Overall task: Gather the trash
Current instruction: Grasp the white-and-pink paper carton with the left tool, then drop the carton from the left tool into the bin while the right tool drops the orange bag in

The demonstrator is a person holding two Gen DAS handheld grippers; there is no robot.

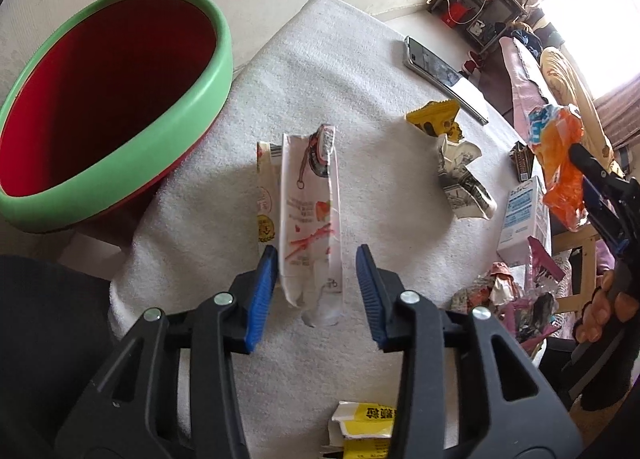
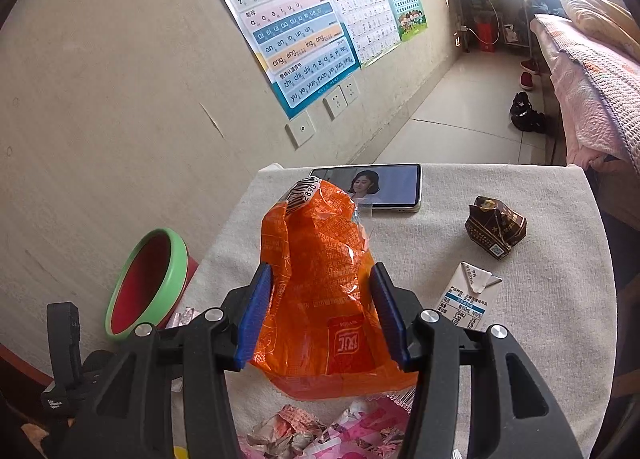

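A long white and pink wrapper (image 1: pixel 308 219) lies flat on the towel-covered table (image 1: pixel 360 39). My left gripper (image 1: pixel 317 251) stands open over the wrapper's near end: the left pad sits at its edge and the right pad is clear of it. Beside the table on the left stands a red bin with a green rim (image 1: pixel 216 71) (image 2: pixel 178 259). In the right wrist view my right gripper (image 2: pixel 322 267) is shut on a crumpled orange snack bag (image 2: pixel 316 251), held above the table. That bag (image 1: pixel 560 163) also shows at the right edge of the left wrist view.
On the table lie a phone (image 2: pixel 400 187), a yellow wrapper (image 1: pixel 434 119), crumpled printed paper (image 1: pixel 460 179), a white and blue carton (image 2: pixel 468 299), a crushed brown carton (image 2: pixel 496 231) and a yellow box (image 1: pixel 368 427). Pink scraps (image 2: pixel 320 427) pile near me. A bed (image 2: pixel 592 71) stands right.
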